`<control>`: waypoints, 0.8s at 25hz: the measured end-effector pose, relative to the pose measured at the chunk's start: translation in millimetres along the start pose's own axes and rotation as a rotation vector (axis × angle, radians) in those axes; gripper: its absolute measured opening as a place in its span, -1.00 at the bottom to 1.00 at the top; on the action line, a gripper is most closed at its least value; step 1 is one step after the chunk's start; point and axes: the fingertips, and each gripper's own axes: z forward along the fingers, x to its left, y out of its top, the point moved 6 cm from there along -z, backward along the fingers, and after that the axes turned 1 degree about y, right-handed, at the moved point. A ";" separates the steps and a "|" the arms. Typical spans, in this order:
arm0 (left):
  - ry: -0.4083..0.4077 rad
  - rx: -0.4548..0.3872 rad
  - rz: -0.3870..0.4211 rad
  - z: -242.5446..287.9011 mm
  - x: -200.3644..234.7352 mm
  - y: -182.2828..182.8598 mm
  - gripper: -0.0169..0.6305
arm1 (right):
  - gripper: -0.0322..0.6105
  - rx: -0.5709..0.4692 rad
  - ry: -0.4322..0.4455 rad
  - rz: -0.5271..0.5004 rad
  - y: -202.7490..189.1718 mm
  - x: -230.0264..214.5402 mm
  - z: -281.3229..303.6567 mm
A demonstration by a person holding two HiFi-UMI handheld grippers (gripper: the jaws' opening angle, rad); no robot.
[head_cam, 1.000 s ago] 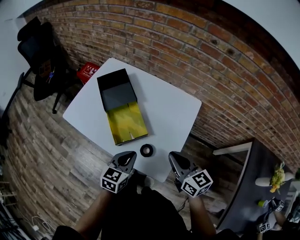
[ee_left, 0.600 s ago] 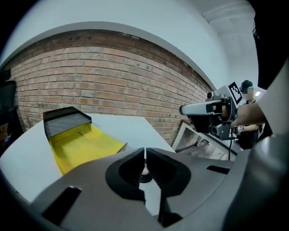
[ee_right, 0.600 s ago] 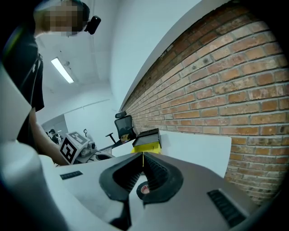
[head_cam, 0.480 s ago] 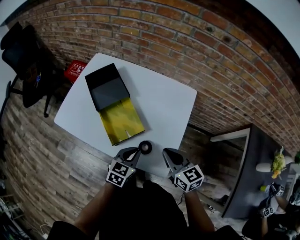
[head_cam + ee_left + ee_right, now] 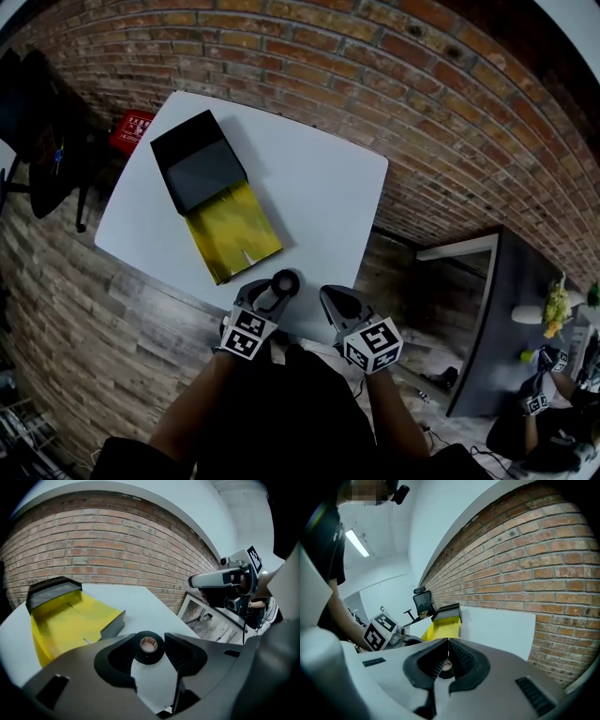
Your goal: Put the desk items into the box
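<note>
A black tape roll (image 5: 284, 281) lies near the front edge of the white table (image 5: 319, 187). My left gripper (image 5: 270, 298) reaches to it; in the left gripper view its jaws (image 5: 149, 638) are opening, with the tape roll (image 5: 149, 648) between the fingertips and small gaps on both sides. My right gripper (image 5: 330, 300) hovers just right of the roll, shut with nothing in it (image 5: 448, 643). The open box (image 5: 230, 232) has a yellow inside and a black lid (image 5: 192, 164) at its far end. It lies left of the roll and also shows as the box (image 5: 70, 620) in the left gripper view.
A brick wall (image 5: 450, 112) runs behind the table. A red crate (image 5: 131, 131) and a black office chair (image 5: 37, 131) stand at the far left. A dark desk (image 5: 525, 319) is at the right. The table's front edge lies right under both grippers.
My left gripper has moved forward to the tape roll and its jaws have parted around it. The right gripper has stayed shut beside it.
</note>
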 end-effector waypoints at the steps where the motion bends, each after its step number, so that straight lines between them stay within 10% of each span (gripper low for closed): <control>1: -0.004 0.009 0.005 3.1 -0.1 -0.9 -0.33 | -0.83 0.009 -0.004 0.003 -1.3 -0.5 0.2; 20: -0.011 0.129 0.139 51.6 -6.2 -14.0 0.18 | -0.83 0.050 -0.074 0.061 -15.0 -19.0 -11.2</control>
